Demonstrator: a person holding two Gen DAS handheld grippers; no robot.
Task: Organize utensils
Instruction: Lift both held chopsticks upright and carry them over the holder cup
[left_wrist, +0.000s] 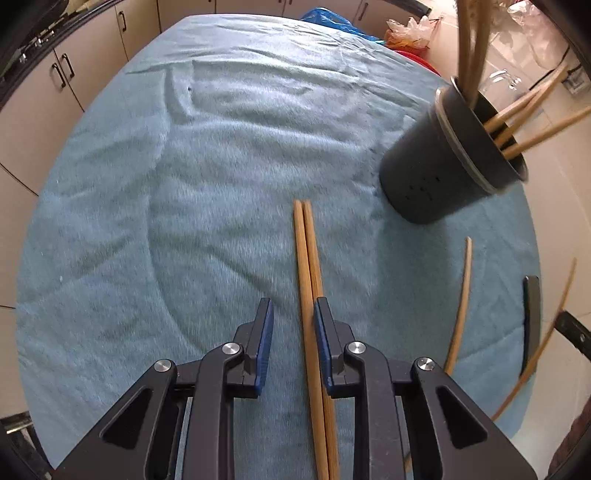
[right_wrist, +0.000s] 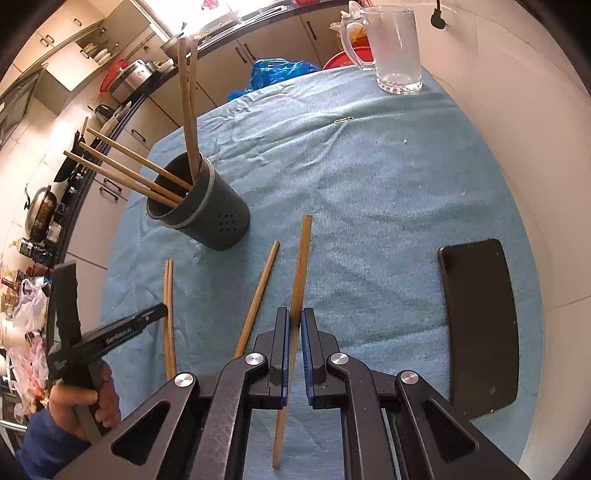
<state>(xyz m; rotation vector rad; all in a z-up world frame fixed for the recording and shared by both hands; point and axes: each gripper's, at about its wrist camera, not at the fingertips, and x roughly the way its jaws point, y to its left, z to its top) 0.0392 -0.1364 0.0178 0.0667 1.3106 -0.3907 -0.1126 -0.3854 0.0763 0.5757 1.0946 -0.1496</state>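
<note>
The utensil holder (right_wrist: 201, 201) stands on the table (right_wrist: 369, 177) with several chopsticks (right_wrist: 129, 166) in it. In the right wrist view a pair of chopsticks (right_wrist: 168, 314) and a single chopstick (right_wrist: 258, 295) lie on the table before the holder. A glass mug (right_wrist: 395, 48) stands at the table's far edge, and a phone (right_wrist: 480, 325) lies to the right.

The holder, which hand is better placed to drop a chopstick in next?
Right. The right gripper is already shut on a chopstick; the left gripper only straddles a pair lying flat. The holder stands nearby.
</note>
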